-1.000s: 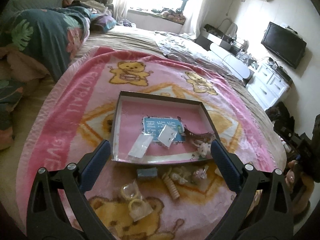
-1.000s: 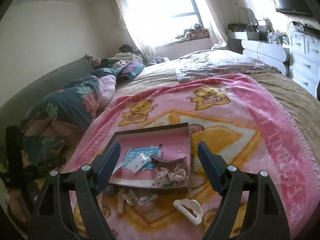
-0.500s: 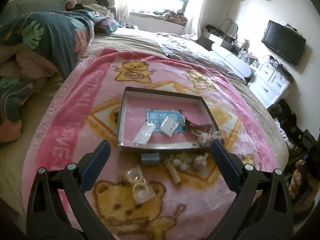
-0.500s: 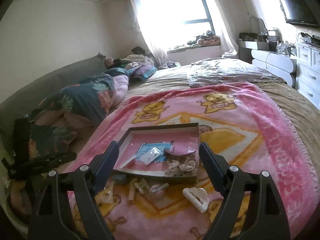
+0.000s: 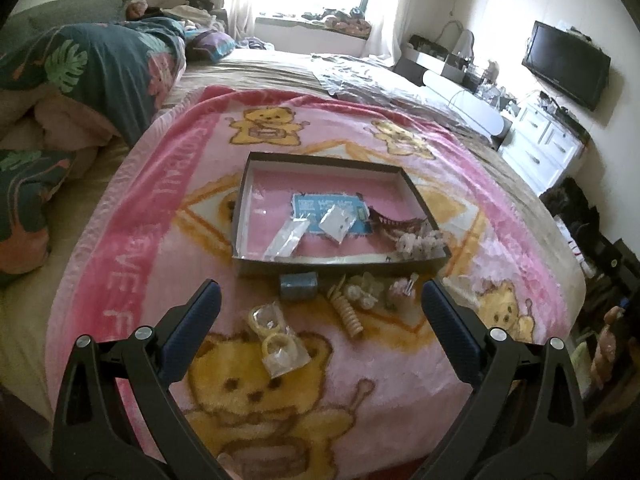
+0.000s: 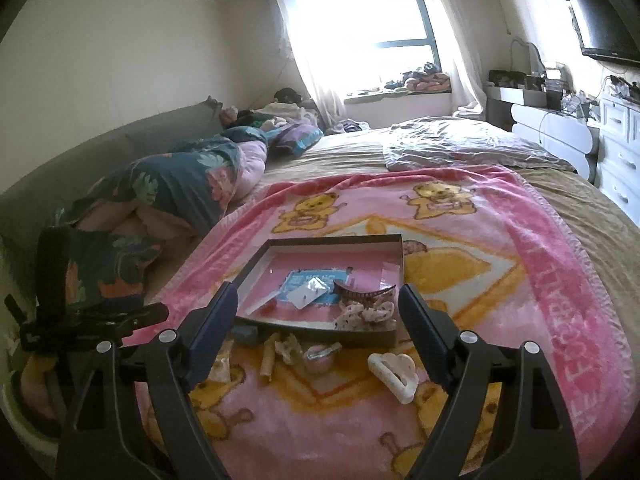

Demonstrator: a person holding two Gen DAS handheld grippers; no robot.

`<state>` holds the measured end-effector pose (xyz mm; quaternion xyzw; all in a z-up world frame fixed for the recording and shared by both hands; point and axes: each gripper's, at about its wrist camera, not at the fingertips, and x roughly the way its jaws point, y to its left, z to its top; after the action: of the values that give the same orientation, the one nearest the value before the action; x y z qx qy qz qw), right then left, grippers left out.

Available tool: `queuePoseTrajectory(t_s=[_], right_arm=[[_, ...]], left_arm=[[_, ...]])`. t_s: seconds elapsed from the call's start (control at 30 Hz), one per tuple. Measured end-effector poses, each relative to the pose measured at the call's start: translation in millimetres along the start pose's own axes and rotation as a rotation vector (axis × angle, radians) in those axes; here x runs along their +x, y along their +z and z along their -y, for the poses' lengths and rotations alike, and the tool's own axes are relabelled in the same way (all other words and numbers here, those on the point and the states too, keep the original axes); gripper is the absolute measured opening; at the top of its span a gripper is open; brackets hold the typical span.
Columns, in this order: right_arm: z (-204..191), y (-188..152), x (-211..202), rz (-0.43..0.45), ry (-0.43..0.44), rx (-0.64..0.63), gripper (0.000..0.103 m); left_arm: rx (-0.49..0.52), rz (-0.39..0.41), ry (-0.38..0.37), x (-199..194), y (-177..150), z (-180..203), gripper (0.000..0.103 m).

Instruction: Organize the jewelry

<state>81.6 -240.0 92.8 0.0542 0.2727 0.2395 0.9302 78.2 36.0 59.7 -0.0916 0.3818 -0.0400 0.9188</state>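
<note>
Lying where: the loose jewelry is strewn on the pink bear blanket (image 5: 132,216) just in front of the shallow dark box (image 5: 246,184), near its front wall.
Loose pieces: a small blue box (image 5: 298,286) touching the front wall; a beige spiral hair tie (image 5: 349,314); a pale clip cluster (image 5: 362,290); a pink round piece (image 5: 402,292); a clear bag of yellow rings (image 5: 278,344) nearest the camera.
White claw clip: (image 6: 394,372) lies apart from the others, on the right side, close to the right gripper's right finger.
Inside the box: a blue card (image 5: 328,214), two clear packets (image 5: 286,238), a dark comb clip (image 5: 394,222) and a spotted scrunchie (image 5: 420,244) in the front right corner.
Left gripper: (image 5: 320,308) jaws wide apart, nothing between the pads; the ring bag and spiral tie show in the gap, lower on the blanket, untouched.
Right gripper: (image 6: 318,320) jaws wide apart, holding nothing; the box's front edge and the pieces before it show in the gap.
Around: the blanket covers a bed with a floral quilt (image 6: 172,184) on the left and white drawers (image 6: 618,152) on the right.
</note>
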Motion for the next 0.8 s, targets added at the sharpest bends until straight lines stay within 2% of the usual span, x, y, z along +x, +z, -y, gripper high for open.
queuePoseTrajectory(t_s=[0.33, 0.8], right_arm=[[-1, -18, -6, -0.025, 0.000, -0.021, 0.083], [-22, -50, 0, -0.109, 0.024, -0.092, 0.083]], left_arm=[[-0.004, -0.032, 0.036, 1, -19, -8, 0.094], [0.023, -0.068, 0.077, 1, -43, -12, 0.094]])
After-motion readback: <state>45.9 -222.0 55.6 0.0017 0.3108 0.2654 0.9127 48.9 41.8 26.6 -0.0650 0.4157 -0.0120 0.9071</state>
